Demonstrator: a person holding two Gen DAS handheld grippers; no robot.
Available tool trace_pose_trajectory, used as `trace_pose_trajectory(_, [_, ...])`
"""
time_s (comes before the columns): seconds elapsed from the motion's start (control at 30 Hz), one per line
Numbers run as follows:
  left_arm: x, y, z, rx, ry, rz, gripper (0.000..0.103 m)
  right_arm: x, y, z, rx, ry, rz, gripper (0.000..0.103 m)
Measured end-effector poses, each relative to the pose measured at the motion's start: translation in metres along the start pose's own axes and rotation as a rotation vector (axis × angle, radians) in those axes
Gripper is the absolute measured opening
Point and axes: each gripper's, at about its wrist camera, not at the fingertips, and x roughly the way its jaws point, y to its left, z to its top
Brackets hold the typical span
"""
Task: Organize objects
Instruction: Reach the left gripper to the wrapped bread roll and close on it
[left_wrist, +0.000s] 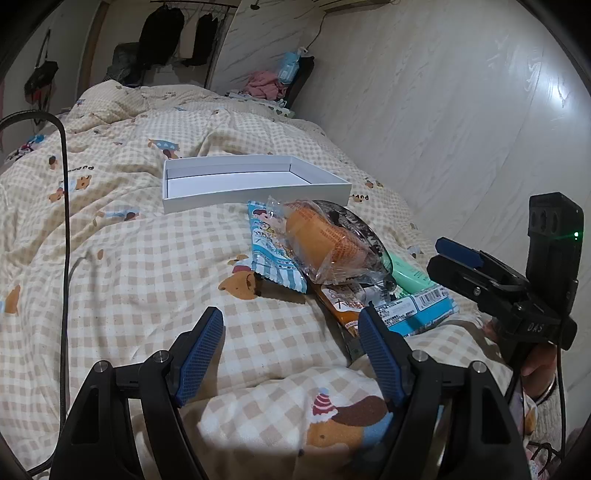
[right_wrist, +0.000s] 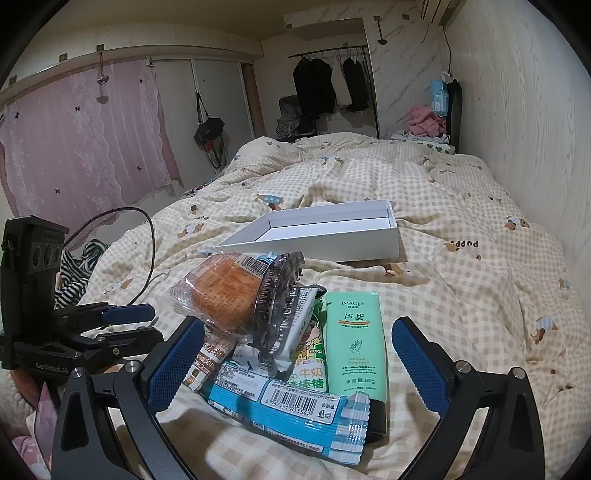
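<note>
White and shallow, the open box (right_wrist: 325, 230) lies on the checked quilt (right_wrist: 461, 295) of the bed, beyond a heap of small things. In this heap a wrapped orange cake (right_wrist: 221, 291) leans on a dark round plastic piece (right_wrist: 275, 306), with a green tube (right_wrist: 356, 347) beside them and a blue snack packet (right_wrist: 291, 417) lying across the front. The right gripper (right_wrist: 295, 362) stands wide apart around the near part of the heap and holds nothing. The left gripper (left_wrist: 291, 354) is also apart, over bare quilt just left of the heap, with nothing between its fingers.
</note>
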Motion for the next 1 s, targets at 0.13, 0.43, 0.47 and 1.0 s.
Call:
trace_pose_trajectory(0.13, [0.0, 0.0, -0.001, -0.001, -0.001, -0.005, 0.079, 0.0, -0.001, 0.0, 0.005, -0.002, 0.004, 0.102])
trace_pose_trajectory(0.43, [0.0, 0.0, -0.001, 0.001, 0.005, -0.009, 0.079, 0.0, 0.0, 0.001, 0.005, -0.003, 0.002, 0.102])
trace_pose_trajectory(0.47, [0.0, 0.0, -0.001, 0.0, 0.004, -0.01, 0.079, -0.001, 0.0, 0.001, 0.004, -0.004, 0.002, 0.102])
trace_pose_trajectory(1.0, [0.014, -0.011, 0.079, -0.081, 0.15, -0.087, 0.083, -0.001, -0.008, 0.0, 0.036, 0.005, 0.003, 0.102])
